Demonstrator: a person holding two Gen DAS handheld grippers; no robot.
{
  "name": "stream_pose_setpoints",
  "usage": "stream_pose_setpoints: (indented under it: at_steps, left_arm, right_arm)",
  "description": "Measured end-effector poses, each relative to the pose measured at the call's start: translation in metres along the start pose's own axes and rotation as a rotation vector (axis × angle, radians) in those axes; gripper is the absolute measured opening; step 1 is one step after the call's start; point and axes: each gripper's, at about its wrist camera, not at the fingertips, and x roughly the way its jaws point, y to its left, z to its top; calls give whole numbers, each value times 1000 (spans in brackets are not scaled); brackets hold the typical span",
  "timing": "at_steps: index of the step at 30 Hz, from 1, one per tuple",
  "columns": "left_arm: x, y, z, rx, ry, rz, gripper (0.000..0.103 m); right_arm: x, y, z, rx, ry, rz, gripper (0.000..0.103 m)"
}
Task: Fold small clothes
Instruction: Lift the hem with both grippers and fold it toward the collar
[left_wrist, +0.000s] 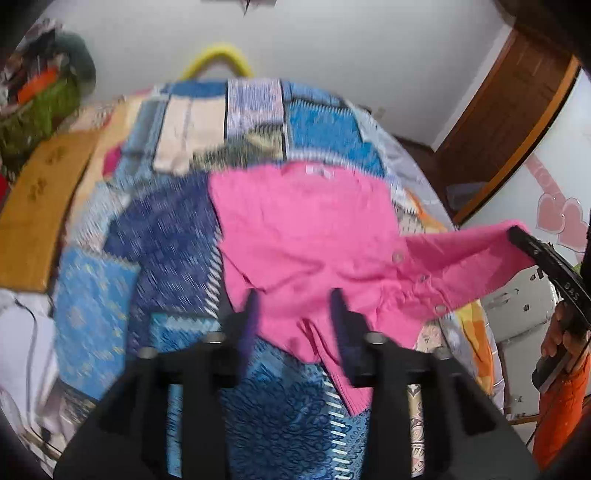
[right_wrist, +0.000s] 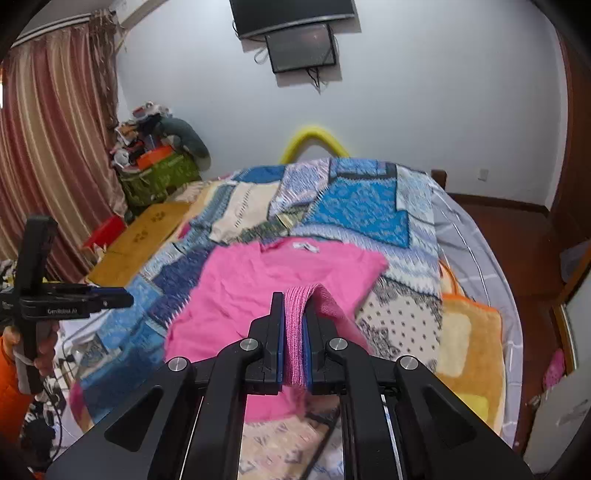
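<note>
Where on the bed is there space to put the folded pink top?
Bare blanket lies left of the pink top, before the wooden board. More lies beyond its collar, right of the cream clothes. The right side is crowded: the right gripper holds the sleeve there.

A blue patchwork bedspread (right_wrist: 362, 210) covered the bed; far left stood a striped curtain (right_wrist: 55, 147), and a black wall screen (right_wrist: 301, 48) hung beyond.
</note>
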Motion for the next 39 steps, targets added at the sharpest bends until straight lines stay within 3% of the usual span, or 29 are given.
stream_pose_setpoints:
  at_steps: [11,14,18,19,22,25,31,39]
  left_arm:
    - [60,-24,-44,-45,219,-90,49]
    - [70,-26,-52,-74,249,-104,49]
    - [73,-30,-54,-78,227,-135,49]
    - [74,-30,-54,-85,226,-157,47]
    - [81,-29,-53,-94,233,-160,11]
    - [83,-24,-51,-124,232,-176,6]
    - [41,-17,-34,-69,88,-79,6]
    - [-57,-1,11,-42,-212,17,6]
  right_arm:
    - [3,-27,-29,58,54,-14,7]
    - [4,-29,-34,68,60,-7,7]
    - [5,-33,-40,82,63,1,7]
    - [5,-35,-42,86,63,3,7]
    - [5,-37,-44,97,62,7,7]
    - [1,-37,-42,99,48,9,7]
    - [-15,-36,-29,87,-14,4,7]
    - [-30,-19,-1,58,-123,24,7]
